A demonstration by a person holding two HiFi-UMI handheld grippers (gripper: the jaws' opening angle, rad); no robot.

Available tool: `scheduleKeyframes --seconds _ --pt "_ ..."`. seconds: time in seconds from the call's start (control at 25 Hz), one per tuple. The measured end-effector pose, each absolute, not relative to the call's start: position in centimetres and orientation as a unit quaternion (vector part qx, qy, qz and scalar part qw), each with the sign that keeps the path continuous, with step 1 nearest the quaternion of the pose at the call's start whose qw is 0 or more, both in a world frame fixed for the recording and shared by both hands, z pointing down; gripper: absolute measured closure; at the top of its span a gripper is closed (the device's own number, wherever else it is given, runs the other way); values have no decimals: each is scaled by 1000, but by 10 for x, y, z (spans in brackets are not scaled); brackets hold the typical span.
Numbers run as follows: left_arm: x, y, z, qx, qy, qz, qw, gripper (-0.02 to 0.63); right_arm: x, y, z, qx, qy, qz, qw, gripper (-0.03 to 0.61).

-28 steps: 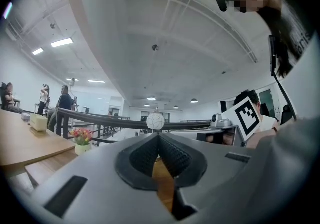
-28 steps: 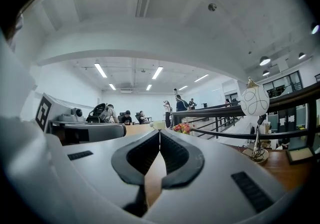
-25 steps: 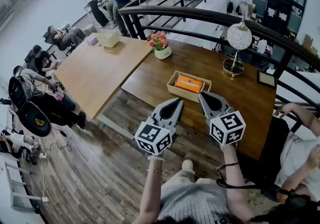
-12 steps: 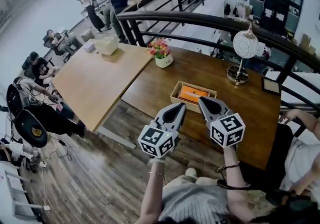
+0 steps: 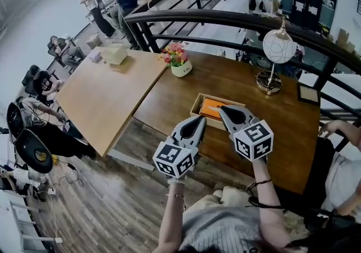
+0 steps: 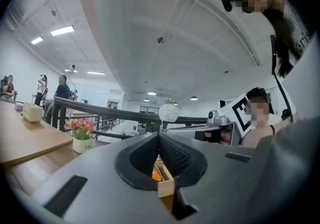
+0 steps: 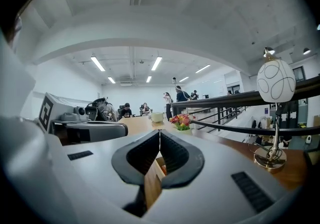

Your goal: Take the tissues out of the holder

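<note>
Step in hand: in my judgement this is the approach; the tissues [image 5: 210, 107] are not yet taken and lie in the holder [image 5: 197, 105].
Left fingers: on the left gripper [image 5: 198, 120] the tips are pressed together, narrow, and they hold nothing.
Right fingers: on the right gripper [image 5: 224, 111] it is the same; the tips meet and nothing is between them.
Where the tissues are: an orange pack lying flat inside the wooden holder, on the dark worktop [image 5: 254, 91].
Relative to left fingers: in the head view the pack is near, at about 1 o'clock from the tips. In the left gripper view it shows low through the gap.
Relative to right fingers: the tips are over the holder's near right part, and the pack is just beside them at about 10 o'clock. I cannot tell if they touch.
How to do it well: separate the fingers of one gripper before you go down. Come from above onto the pack, not onto the wooden rim.
Other gripper: you probably need it to press the holder's edge, because a light holder may rise together with the pack.
</note>
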State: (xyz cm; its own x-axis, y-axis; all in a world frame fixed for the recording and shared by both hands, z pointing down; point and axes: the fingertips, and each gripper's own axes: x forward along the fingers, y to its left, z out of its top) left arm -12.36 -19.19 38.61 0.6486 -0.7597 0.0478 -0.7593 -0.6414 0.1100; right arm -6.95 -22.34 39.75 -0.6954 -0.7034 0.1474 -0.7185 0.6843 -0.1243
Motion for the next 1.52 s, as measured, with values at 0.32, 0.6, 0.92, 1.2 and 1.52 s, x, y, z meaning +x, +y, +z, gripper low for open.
scheduleKeyframes --seconds 0.32,0.6,0.92,1.2,1.52 --pt "-127 -215 414 893 -437 13 107 606 -68 -258 441 325 -922 85 192 566" --pt "-128 -244 430 899 -423 35 109 606 -68 -292 478 258 -909 54 322 563" --pt "-127 -267 455 902 -409 61 121 606 -79 -313 527 217 -888 81 396 468" --pt "-123 -265 472 904 -399 73 138 606 -85 -321 546 200 -876 82 432 465" --pt "-129 -266 477 899 -406 71 146 606 -91 -329 556 201 -858 92 463 466"
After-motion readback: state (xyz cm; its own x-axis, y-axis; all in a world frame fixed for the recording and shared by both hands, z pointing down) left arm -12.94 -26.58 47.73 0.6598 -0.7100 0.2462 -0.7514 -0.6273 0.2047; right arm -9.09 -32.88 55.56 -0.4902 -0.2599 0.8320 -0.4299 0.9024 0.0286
